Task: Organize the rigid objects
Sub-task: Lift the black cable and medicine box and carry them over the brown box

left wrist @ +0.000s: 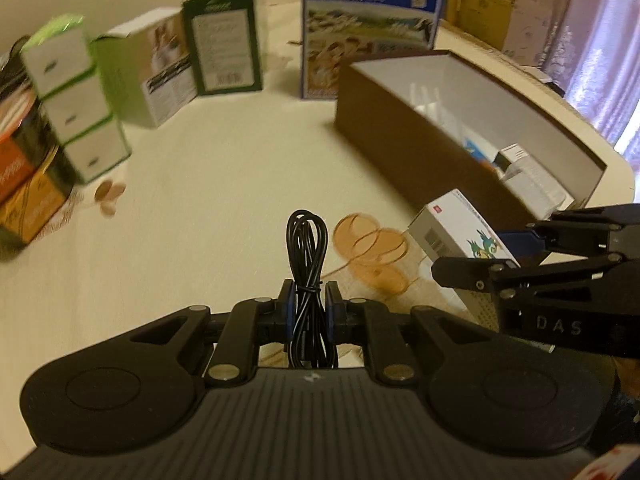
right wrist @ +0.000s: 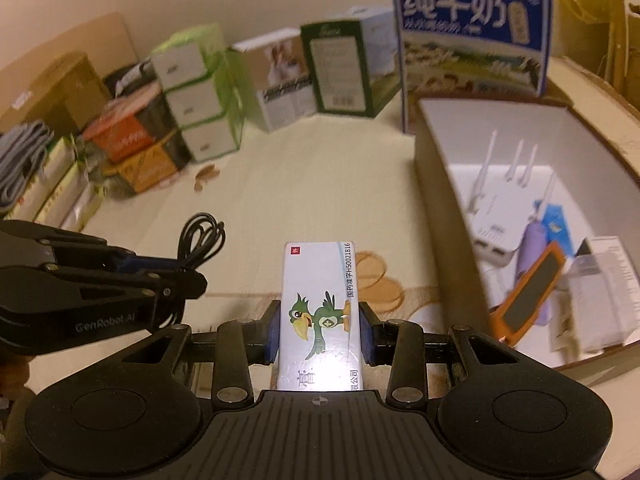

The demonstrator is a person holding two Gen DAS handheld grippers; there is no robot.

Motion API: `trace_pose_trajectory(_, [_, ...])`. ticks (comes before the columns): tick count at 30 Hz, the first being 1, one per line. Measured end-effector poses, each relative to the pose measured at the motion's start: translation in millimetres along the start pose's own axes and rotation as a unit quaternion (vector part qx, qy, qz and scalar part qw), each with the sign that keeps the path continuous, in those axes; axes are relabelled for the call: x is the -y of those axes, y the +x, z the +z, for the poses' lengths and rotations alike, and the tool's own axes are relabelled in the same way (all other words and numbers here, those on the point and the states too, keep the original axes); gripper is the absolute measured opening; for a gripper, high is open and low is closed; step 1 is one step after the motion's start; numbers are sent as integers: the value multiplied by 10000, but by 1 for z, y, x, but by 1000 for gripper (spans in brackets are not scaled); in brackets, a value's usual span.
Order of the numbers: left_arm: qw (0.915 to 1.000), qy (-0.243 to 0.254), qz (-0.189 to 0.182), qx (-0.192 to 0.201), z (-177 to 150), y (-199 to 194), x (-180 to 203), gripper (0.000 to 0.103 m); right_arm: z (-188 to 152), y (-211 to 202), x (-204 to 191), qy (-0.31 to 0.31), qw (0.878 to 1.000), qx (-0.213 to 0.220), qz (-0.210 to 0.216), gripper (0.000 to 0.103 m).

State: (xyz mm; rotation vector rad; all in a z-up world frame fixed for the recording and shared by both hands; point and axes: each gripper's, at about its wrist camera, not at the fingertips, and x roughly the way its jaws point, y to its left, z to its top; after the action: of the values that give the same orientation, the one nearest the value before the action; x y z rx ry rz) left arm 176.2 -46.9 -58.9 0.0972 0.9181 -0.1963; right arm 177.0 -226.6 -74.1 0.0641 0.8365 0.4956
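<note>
Nearest, the left gripper [left wrist: 310,308] has its blue pads clamped on a bundled black cable [left wrist: 306,248], whose loops stand up above the pads. Beside it the right gripper [right wrist: 318,334] is closed on a white medicine box [right wrist: 318,304] printed with a green cartoon bird, the box lying lengthwise between the pads and reaching forward past them. Both are held above a cream table [left wrist: 224,184] with an orange ring pattern. Just beyond, on the right, sits an open brown cardboard box [right wrist: 436,184] with a white lining, holding a white router with antennas [right wrist: 496,208], an orange-edged device [right wrist: 532,292] and other small items. Farther back, a tall blue milk carton [right wrist: 472,40] stands behind that box, and green-and-white cartons [right wrist: 200,100] line the far left.
</note>
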Motion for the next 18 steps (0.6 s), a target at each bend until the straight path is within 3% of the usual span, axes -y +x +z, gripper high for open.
trace_pose_trajectory(18, [9929,751,-825,410,94,24,107,11,43,-57,116,604,9946,536,-657,35])
